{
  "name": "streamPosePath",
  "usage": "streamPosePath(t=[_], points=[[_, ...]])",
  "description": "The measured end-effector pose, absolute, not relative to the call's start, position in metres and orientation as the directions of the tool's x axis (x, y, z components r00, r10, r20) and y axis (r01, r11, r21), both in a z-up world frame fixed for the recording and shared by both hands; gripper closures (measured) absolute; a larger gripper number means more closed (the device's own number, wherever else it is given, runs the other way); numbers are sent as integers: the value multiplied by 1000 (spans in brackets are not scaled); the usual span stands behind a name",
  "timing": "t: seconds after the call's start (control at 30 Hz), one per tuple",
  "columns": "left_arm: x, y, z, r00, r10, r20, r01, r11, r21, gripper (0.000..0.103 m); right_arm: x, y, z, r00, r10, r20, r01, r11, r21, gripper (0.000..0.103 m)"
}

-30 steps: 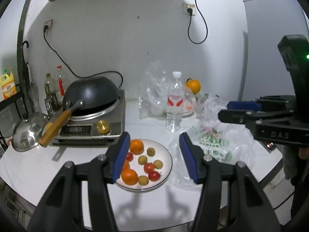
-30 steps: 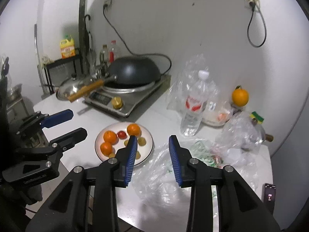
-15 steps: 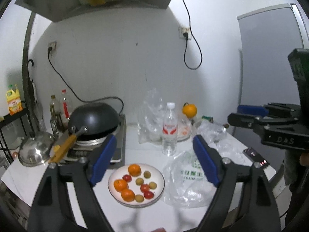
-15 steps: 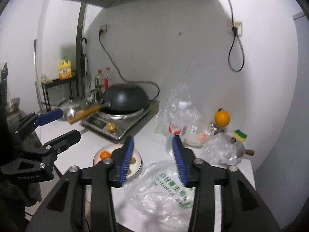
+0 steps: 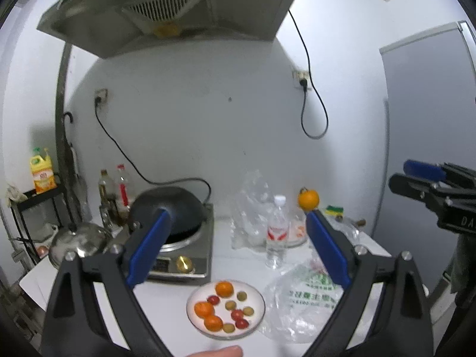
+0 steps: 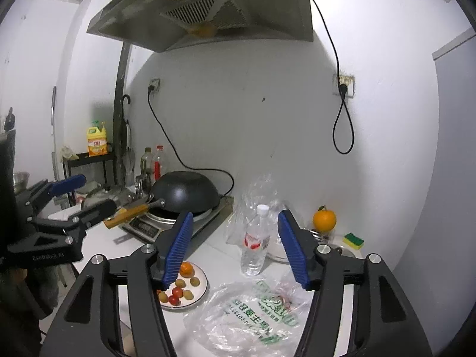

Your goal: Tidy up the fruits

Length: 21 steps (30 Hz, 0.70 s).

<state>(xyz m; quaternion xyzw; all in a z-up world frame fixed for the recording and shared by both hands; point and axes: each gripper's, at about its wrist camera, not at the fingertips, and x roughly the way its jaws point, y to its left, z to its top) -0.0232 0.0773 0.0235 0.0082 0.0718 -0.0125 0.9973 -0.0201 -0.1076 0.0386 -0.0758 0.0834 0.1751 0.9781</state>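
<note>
Dim cool light, soft blur, fisheye-warped edges

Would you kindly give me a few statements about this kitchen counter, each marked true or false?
1. The plate holds oranges, small red fruits and small green ones. True.
2. The water bottle lies on its side. False: it stands upright, cap on.
3. A black wok sits on the cooker. True.
4. The left gripper clamps an orange. False: its jaws are opening with nothing between them.
5. The printed plastic bag lies on the plate. False: it lies beside it.
</note>
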Motion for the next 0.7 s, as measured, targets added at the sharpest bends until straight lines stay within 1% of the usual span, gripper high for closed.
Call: streamPosePath(t=[0.13, 0.43, 0.7], points=[[-28, 78, 35, 993, -5, -115, 5, 1000, 0, 9, -22, -109, 44, 928, 327, -179, -351, 928, -126, 40], [-22, 65, 37, 990, -11, -137, 16, 999, 41, 9, -21, -117, 42, 924, 333, -186, -356, 929, -105, 39], [-17, 52, 33, 990, -10, -140, 19, 998, 61, 9, -16, -124, 37, 919, 338, -201, -361, 928, -88, 39]])
